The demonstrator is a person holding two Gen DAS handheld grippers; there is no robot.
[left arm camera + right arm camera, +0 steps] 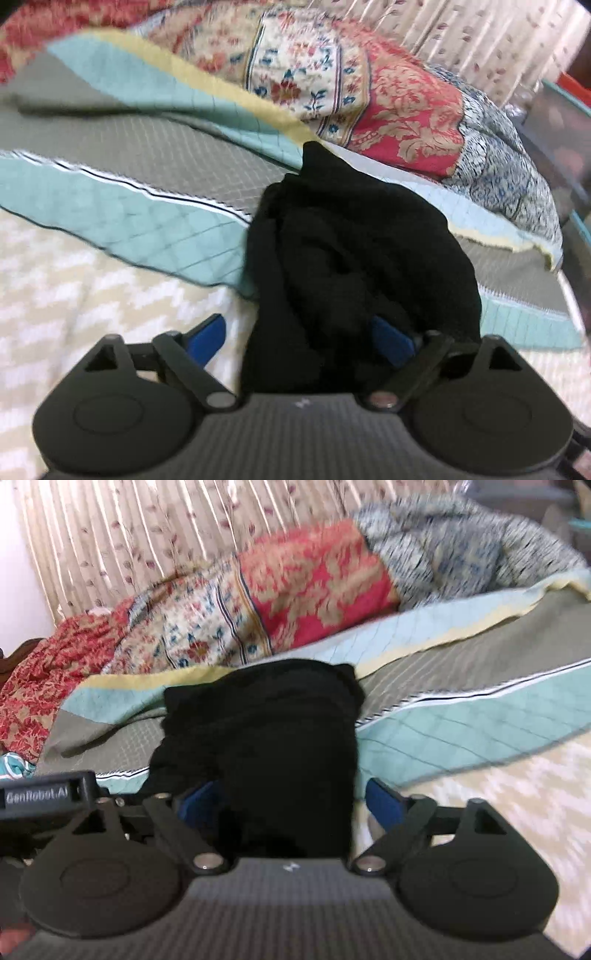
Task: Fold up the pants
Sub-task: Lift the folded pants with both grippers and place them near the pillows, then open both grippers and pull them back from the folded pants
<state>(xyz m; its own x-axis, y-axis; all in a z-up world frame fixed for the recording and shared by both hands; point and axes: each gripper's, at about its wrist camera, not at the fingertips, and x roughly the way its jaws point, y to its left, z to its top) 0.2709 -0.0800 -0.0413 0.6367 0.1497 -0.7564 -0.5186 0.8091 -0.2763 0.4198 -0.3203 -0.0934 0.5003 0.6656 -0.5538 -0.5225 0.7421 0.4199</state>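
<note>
The black pants (354,258) lie in a soft heap on the bed, on top of a quilt (122,225) with blue-green, gray and yellow bands. The heap is bunched up and wrinkled, not flat. In the left wrist view, the left gripper (306,334) has its two blue fingers (207,332) spread wide apart, so its jaws are open. One blue finger is out in the clear over a cream and white zigzag blanket (55,288). The other blue finger is partly tucked under the edge of the black cloth. The pants sit between the fingers and spill over the front of the tool. In the right wrist view, the right gripper (291,805) also has its blue fingers (384,805) far apart, so its jaws are open too, with the black pants (273,738) filling the gap between them. The cloth hides part of one finger there. Behind the pants is a big rumpled blanket (295,590) with red, cream and blue flower patches. Behind that hangs a pale curtain (129,535) with small leaves on it. Both pictures are a bit blurry.
</note>
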